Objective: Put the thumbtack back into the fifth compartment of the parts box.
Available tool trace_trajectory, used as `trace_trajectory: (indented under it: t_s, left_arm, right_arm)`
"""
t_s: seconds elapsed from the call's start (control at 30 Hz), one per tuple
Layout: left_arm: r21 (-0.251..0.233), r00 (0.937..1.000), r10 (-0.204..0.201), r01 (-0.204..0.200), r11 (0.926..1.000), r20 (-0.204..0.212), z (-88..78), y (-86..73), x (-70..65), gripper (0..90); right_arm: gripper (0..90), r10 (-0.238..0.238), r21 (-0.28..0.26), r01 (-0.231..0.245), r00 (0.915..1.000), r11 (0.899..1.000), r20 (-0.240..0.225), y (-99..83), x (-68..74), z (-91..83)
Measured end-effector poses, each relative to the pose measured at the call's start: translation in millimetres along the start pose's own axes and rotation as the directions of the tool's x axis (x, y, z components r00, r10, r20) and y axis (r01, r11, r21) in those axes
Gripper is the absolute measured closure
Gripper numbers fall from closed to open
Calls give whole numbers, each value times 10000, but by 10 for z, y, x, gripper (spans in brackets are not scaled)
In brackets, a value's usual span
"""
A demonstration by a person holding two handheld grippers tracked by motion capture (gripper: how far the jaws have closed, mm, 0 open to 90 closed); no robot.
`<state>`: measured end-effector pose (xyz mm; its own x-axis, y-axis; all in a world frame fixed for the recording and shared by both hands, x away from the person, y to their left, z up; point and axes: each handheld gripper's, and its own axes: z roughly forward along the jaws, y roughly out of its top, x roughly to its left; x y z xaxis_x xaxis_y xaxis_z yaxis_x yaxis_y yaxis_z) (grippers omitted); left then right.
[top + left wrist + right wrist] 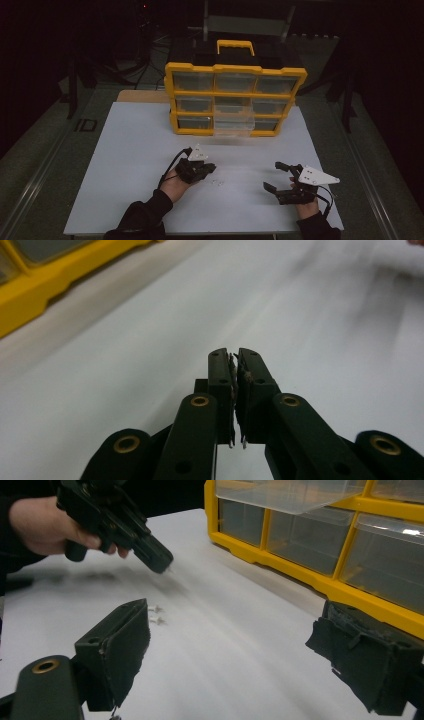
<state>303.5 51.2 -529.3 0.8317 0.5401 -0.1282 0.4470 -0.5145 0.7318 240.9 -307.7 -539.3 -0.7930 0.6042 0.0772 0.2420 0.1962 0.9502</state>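
We find the left gripper (212, 168) above the middle of the white desk (130, 150), nearer the front edge than the back one. Its jaws are closed almost pad to pad. In the left gripper view a small metal piece (239, 374) sits pinched between the pads; it is too small to identify, though a thin tip shows at the closed jaw ends in the right gripper view. The left hand (42, 525) wraps the gripper body.

On the desk just beside the left gripper, toward the right gripper, lie a few small pale parts (217, 182), loose and close together. In the right gripper view they rest just beyond the near jaw (156, 615).

The right gripper (276, 176) is near the front right corner of the desk. Its jaws stand wide apart with nothing between them.

A yellow drawer cabinet (235, 99) stands upright at the back edge of the desk, three rows of clear drawers facing us. One clear drawer (234, 126) in the bottom row, middle column, is pulled out toward the front. A yellow handle (235, 46) tops the cabinet.
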Motion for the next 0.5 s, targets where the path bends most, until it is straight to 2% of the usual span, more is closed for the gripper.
trace_trajectory:
  t_s: [0.1, 0.17, 0.2, 0.5]
  left_arm:
    - [-116, 10000, -37, 36, 9999, -61, -99, 42, -3, 847]
    - [-116, 10000, -37, 36, 9999, -61, -99, 42, -3, 847]
    - [-389, 9999, -94, 90, 9992, -97, -233, 105, -13, 847]
    - [-795, 9989, -121, 85, 9968, -444, -564, 305, -52, 847]
  right_arm:
    - [135, -15, -1, 15, 10000, 10000, -1, 3, 2, -1]
    - [135, -8, 0, 8, 10000, 10000, -9, 3, 1, -2]
    - [134, 4, -16, -4, 10000, 10000, 9, 2, -1, -3]
    - [134, -12, -40, 12, 10000, 10000, 11, 9, 7, -2]
